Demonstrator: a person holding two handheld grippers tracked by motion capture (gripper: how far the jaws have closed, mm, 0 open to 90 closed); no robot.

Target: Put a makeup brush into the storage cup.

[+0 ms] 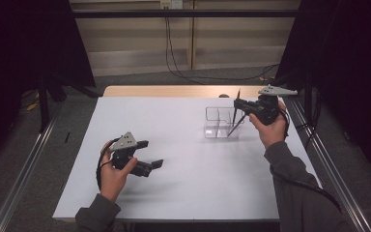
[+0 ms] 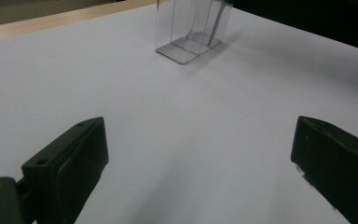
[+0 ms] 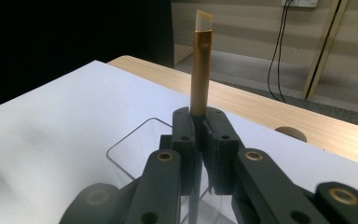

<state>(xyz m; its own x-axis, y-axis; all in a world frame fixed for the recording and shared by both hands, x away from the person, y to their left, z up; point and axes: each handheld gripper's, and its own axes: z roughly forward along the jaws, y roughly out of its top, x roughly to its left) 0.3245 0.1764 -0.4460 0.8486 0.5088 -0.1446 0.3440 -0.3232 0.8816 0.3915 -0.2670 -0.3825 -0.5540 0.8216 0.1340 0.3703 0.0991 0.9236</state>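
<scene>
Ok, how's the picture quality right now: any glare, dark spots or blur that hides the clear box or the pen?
High view: the white table is evenly lit, the surroundings dark, and the clear box is faint against it. Left gripper view: the open black jaws are soft up close, the box sharper, with a soft shadow. Right gripper view: the gold pen is sharp, the left background black.

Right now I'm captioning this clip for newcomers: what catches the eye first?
The right gripper, jaws shut on a slim gold-brown pen, holds it upright over a clear plastic organizer at the far right of the white table. The left gripper waits near the front left, jaws wide open.
</scene>
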